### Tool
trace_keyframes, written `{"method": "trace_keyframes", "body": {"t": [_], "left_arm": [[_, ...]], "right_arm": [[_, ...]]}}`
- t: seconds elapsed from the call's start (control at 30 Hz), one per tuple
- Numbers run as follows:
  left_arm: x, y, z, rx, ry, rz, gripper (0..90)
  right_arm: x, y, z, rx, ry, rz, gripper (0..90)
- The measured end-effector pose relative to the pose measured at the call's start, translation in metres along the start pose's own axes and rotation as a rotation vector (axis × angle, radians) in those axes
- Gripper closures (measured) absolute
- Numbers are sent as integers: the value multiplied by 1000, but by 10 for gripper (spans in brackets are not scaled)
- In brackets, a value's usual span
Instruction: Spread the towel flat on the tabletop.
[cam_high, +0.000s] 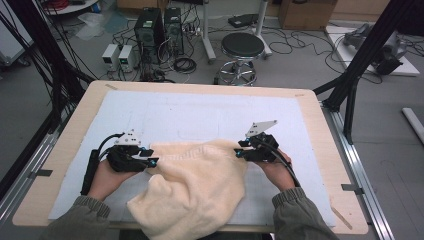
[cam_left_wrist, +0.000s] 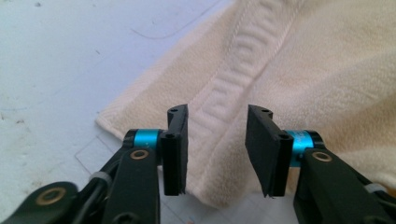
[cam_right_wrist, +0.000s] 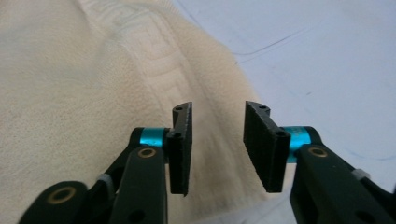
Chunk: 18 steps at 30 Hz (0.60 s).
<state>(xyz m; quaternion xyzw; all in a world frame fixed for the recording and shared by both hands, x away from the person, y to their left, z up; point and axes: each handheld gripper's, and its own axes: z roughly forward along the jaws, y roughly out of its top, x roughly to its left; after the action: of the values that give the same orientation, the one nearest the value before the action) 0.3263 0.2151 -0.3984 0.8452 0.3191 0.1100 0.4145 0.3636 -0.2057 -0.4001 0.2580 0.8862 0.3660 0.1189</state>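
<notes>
A cream towel (cam_high: 195, 185) lies rumpled on the near half of the table, and its lower part hangs over the front edge. My left gripper (cam_high: 151, 156) sits at the towel's upper left corner; my right gripper (cam_high: 239, 148) sits at its upper right corner. In the left gripper view the towel's (cam_left_wrist: 303, 70) woven border band runs under the left gripper (cam_left_wrist: 217, 144), whose jaws stand apart and press on nothing. In the right gripper view the right gripper (cam_right_wrist: 217, 140) hangs over the towel's (cam_right_wrist: 70, 93) edge, and its jaws are also apart with no fold pinched between them.
A pale blue mat (cam_high: 200, 110) covers the wooden table (cam_high: 65, 150). Beyond the far edge stand a black stool (cam_high: 242, 47), computer towers (cam_high: 150, 27) and floor cables. Black frame posts rise at both sides.
</notes>
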Motion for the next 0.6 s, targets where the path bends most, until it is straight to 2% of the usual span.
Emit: {"method": "trace_keyframes", "body": {"t": [0.03,0.07,0.13,0.2,0.3,0.4,0.43,0.5,0.53,0.6], "left_arm": [[6,1,-2,-38,-7,-39,564],[6,1,-2,-38,-7,-39,564],[10,2,-3,-62,7,-71,564],[13,1,2,-27,22,-79,558],[14,-1,17,59,44,-74,523],[13,-3,31,125,69,-58,513],[12,-4,35,152,76,-54,510],[9,-7,41,152,98,-23,506],[6,-7,41,155,112,-13,519],[4,-7,41,152,114,-9,537]], "right_arm": [[0,-2,6,35,19,10,560],[0,-2,6,35,19,10,560],[1,-3,9,42,11,0,558],[-1,-6,12,50,2,14,542],[-1,-11,20,78,6,24,529],[0,-16,27,101,6,23,528],[1,-18,27,88,3,35,530],[-1,-19,28,78,6,43,550],[1,-19,27,75,18,38,613],[1,-19,27,76,26,33,643]]}}
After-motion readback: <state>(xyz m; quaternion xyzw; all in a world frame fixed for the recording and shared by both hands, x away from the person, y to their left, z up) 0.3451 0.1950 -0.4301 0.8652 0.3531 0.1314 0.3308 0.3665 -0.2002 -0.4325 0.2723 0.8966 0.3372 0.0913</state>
